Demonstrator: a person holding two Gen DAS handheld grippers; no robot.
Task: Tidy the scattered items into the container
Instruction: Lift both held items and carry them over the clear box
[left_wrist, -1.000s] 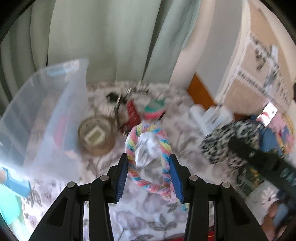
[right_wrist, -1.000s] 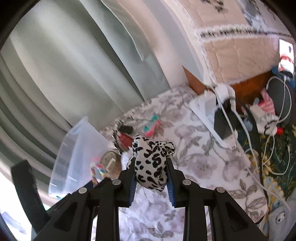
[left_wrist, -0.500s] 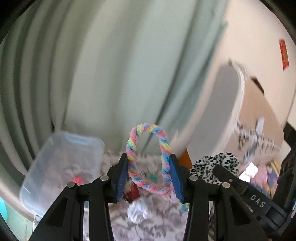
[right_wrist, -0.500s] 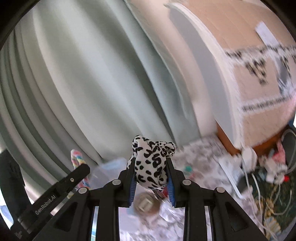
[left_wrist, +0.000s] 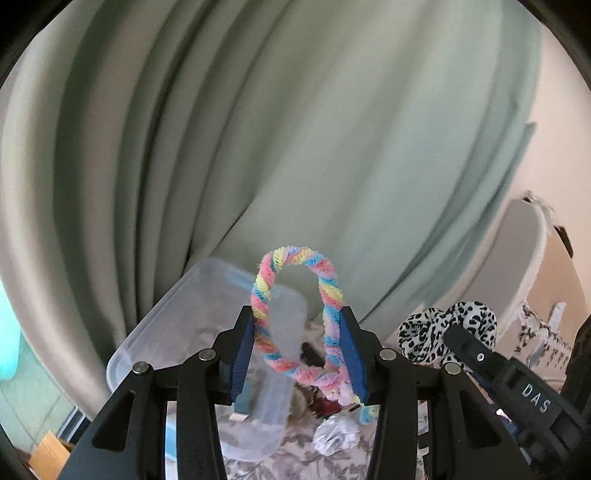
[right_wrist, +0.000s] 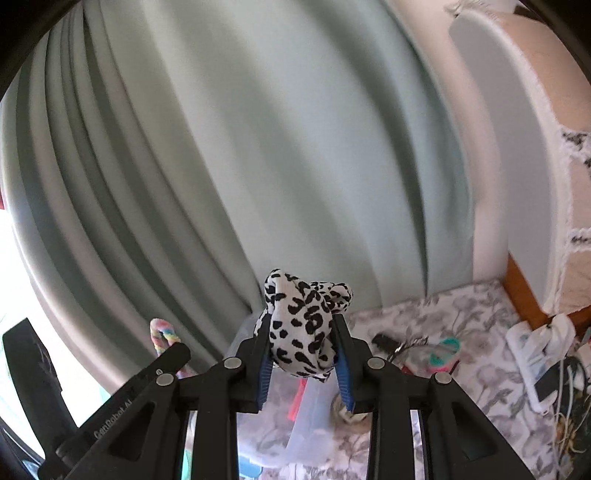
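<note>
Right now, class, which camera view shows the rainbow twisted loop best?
The left wrist view: the rainbow twisted loop stands whole between the left gripper pads. The right wrist view shows only its tip behind that gripper's finger.

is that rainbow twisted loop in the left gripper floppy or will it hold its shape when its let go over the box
The rainbow twisted loop probably holds shape: it arches upright above the left gripper without sagging. It looks fuzzy and light, so it may snag on the pads rather than slip.

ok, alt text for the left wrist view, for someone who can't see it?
The left gripper holds a pastel rainbow twisted hair tie upright between its blue pads, above a clear plastic container on a floral cloth. At right, the right gripper carries a leopard-print scrunchie. Pale green curtains fill the background.
</note>
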